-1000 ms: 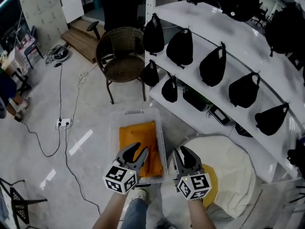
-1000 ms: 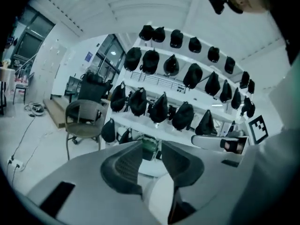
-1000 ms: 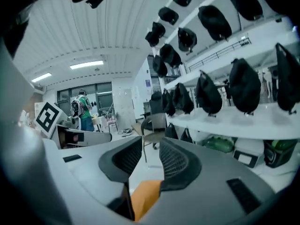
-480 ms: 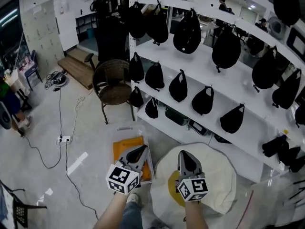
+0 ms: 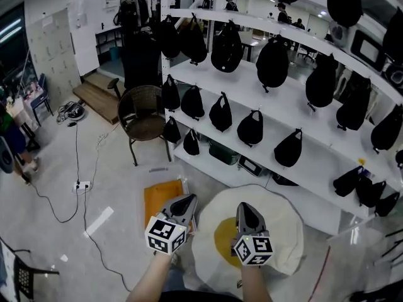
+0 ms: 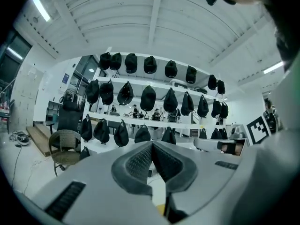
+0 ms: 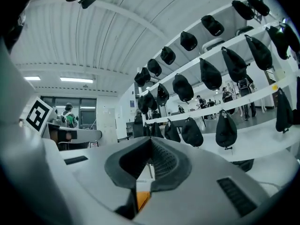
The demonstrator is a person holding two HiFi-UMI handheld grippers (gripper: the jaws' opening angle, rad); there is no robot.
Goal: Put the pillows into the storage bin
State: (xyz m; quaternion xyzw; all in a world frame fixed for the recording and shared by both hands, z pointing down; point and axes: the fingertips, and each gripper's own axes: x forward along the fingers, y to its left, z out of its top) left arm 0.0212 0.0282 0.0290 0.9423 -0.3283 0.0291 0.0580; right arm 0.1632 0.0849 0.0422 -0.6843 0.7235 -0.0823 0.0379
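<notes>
Both tongs rose clear of the storage bin over the last second, left tongs and right tongs going from spread to pressed together, with nothing pinched in either. Orange pillow lay inside the bin on the floor. Round white pillow with a yellow centre lay on the floor just right of the bin, and shelves of black bags stood behind the bin.

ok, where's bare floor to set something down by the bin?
Bare floor left of the storage bin, up to the cable; also between bin and wicker chair. Crowded right: the egg pillow fills the floor up to the shelves.
</notes>
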